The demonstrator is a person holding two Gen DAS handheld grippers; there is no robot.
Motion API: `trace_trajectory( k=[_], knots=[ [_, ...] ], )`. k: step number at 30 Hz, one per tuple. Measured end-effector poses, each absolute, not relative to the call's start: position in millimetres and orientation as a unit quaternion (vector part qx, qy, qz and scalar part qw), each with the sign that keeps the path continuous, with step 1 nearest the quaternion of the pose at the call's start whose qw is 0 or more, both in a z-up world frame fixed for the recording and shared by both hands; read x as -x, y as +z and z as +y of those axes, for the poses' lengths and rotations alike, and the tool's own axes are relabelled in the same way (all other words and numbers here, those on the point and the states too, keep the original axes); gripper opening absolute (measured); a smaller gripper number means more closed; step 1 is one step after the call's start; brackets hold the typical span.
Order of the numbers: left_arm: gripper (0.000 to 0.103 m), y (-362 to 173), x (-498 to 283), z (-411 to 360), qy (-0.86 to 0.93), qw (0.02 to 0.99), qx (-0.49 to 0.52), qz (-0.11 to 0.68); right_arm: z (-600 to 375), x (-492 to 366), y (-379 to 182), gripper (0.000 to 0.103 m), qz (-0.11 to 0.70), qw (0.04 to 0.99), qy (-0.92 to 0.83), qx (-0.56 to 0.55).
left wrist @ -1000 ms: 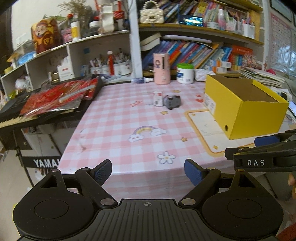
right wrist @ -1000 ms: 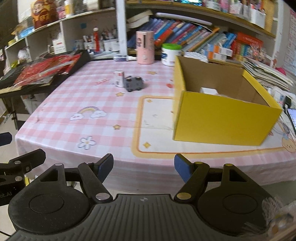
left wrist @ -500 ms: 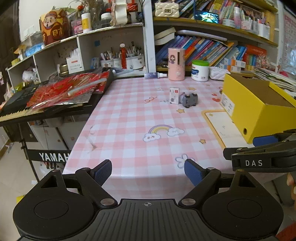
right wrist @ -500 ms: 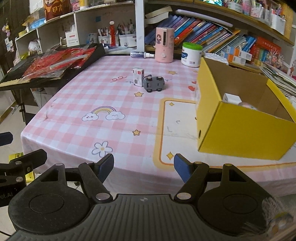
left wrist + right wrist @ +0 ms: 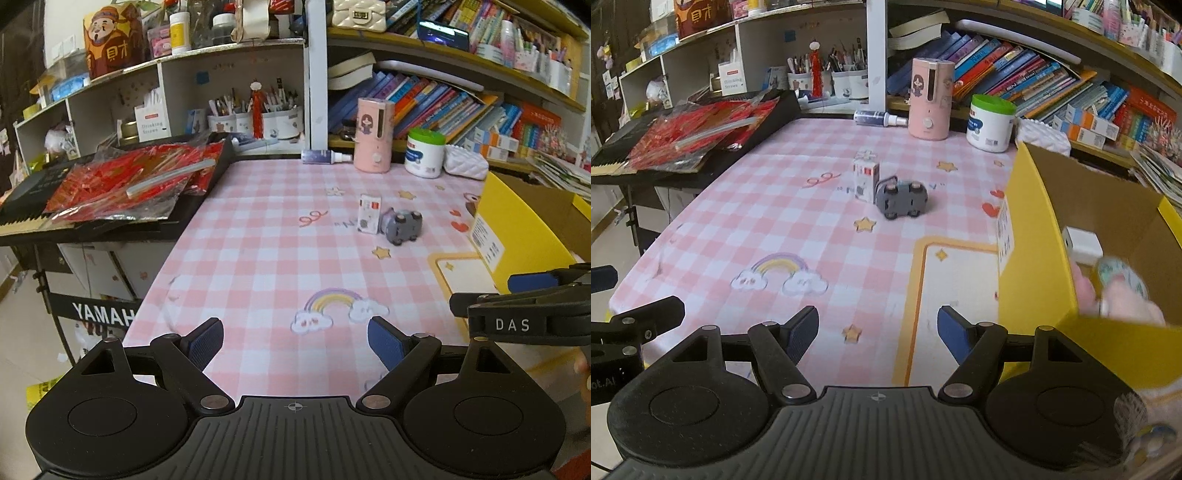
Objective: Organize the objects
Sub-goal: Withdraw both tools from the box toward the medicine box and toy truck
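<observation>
Both grippers have been brought forward over the near edge of the table [image 5: 746, 206] since the earlier frames, so everything is seen closer; the left gripper [image 5: 295, 341] and right gripper [image 5: 877, 328] are held wide apart and empty; the toy car [image 5: 903, 199] lies on its side touching the small carton [image 5: 865, 181] mid-table, unmoved; the yellow box [image 5: 1034, 266] stands at the right edge, a white block [image 5: 1082, 245] inside.

Bare tablecloth [image 5: 798, 229] ahead, yellow box [image 5: 1030, 280] blocking right (open-topped)
</observation>
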State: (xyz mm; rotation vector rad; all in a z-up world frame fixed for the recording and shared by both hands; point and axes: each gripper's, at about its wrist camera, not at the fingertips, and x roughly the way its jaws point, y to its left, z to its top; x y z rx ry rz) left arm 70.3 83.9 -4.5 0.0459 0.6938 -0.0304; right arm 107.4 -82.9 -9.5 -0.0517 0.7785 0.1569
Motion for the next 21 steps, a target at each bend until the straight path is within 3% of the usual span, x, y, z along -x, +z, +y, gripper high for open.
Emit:
trace_trajectory(
  k=[21],
  knots=[
    [0.088, -10.4, -153.5, 61.3, -0.001, 0.937, -0.026, 0.349, -93.4, -227.1, -6.7, 0.069, 0.371, 0.925, 0.084, 0.016]
  ],
)
